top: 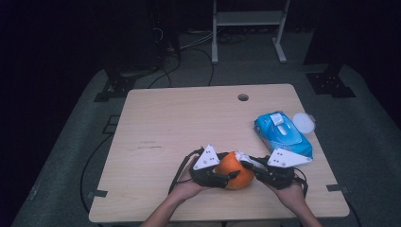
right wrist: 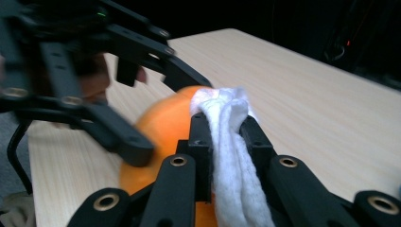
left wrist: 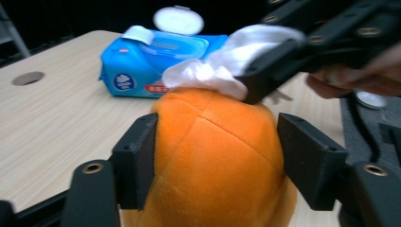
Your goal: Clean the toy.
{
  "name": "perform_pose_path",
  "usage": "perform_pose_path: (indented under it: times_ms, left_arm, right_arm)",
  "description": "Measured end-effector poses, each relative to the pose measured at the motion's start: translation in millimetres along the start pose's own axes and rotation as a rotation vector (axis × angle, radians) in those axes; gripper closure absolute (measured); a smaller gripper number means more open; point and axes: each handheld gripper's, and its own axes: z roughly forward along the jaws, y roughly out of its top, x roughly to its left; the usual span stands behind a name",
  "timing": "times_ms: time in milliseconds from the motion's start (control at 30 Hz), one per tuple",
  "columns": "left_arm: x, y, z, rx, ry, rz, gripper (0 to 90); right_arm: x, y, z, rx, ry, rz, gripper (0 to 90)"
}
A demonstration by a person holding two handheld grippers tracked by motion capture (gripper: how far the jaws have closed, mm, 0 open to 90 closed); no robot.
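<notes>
An orange plush ball (top: 233, 166) sits near the table's front edge, and my left gripper (top: 228, 166) is shut on it. In the left gripper view the black pads (left wrist: 137, 161) press on both sides of the orange ball (left wrist: 217, 156). My right gripper (top: 247, 163) comes in from the right, shut on a bunched white wipe (top: 242, 157). The white wipe (right wrist: 229, 156) runs between the right gripper's (right wrist: 226, 127) jaws, and its end rests on top of the ball (right wrist: 161, 127). The same wipe (left wrist: 213, 71) appears from the left gripper as well.
A blue pack of wet wipes (top: 283, 135) lies at the table's right side, its round white lid (top: 303, 122) flipped open. The wooden table (top: 179, 123) has a cable hole (top: 243, 97) near its far edge. A white frame stands on the floor beyond.
</notes>
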Motion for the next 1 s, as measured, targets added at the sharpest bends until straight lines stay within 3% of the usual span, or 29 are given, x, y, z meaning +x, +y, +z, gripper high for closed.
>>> perform_pose_path:
  times_ms: [100,167,267,300,333,400,533,633,700,767,900,967,1000]
  left_arm:
    - [2.1,-0.1,-0.7,-0.010,-0.004,-0.007,25.7]
    - [7.9,-1.4,-2.3,-0.039,0.002,-0.031,17.1]
    - [12.7,-8.9,7.4,0.017,-0.019,-0.062,10.3]
    - [12.3,-12.6,11.5,0.033,-0.028,-0.065,10.1]
    - [9.8,-16.4,12.9,0.017,-0.037,-0.049,10.9]
    - [7.9,-15.2,11.6,0.025,-0.046,-0.034,18.6]
    - [8.7,-12.9,5.3,0.016,-0.110,-0.012,24.2]
    - [10.4,-13.5,8.9,0.016,-0.078,-0.022,16.4]
    - [11.8,-15.3,16.3,0.049,-0.049,-0.033,10.0]
    - [12.8,-15.8,20.0,0.067,-0.066,-0.051,9.2]
    - [4.6,-11.4,13.0,0.049,-0.041,0.020,27.8]
    - [-1.1,-7.8,11.3,0.053,-0.020,0.073,31.3]
    - [-3.7,-6.0,10.3,0.060,-0.005,0.097,31.7]
  right_arm:
    - [-6.5,-5.5,-0.9,0.012,-0.021,0.013,77.3]
    - [-11.1,-6.9,-2.8,0.014,-0.036,0.031,77.3]
    - [-13.6,-8.2,-2.7,0.007,-0.019,0.051,77.2]
    - [-13.5,-8.2,-2.2,0.007,-0.014,0.049,77.2]
    - [-13.1,-8.1,-1.8,0.009,-0.016,0.042,77.2]
    - [-13.3,-9.0,-2.6,0.017,-0.030,0.033,77.2]
    - [-20.5,-11.8,-6.1,0.017,-0.050,0.058,77.2]
    - [-24.2,-13.4,-7.0,0.010,-0.047,0.080,77.1]
    - [-22.9,-12.7,-5.4,0.008,-0.031,0.078,77.2]
    - [-17.9,-10.3,-4.6,0.014,-0.029,0.065,77.1]
    - [-6.2,-1.1,-9.2,-0.023,0.001,0.057,77.2]
    - [1.1,6.3,-9.3,-0.053,0.056,0.054,77.2]
    - [4.3,8.1,-8.1,-0.050,0.056,0.040,77.2]
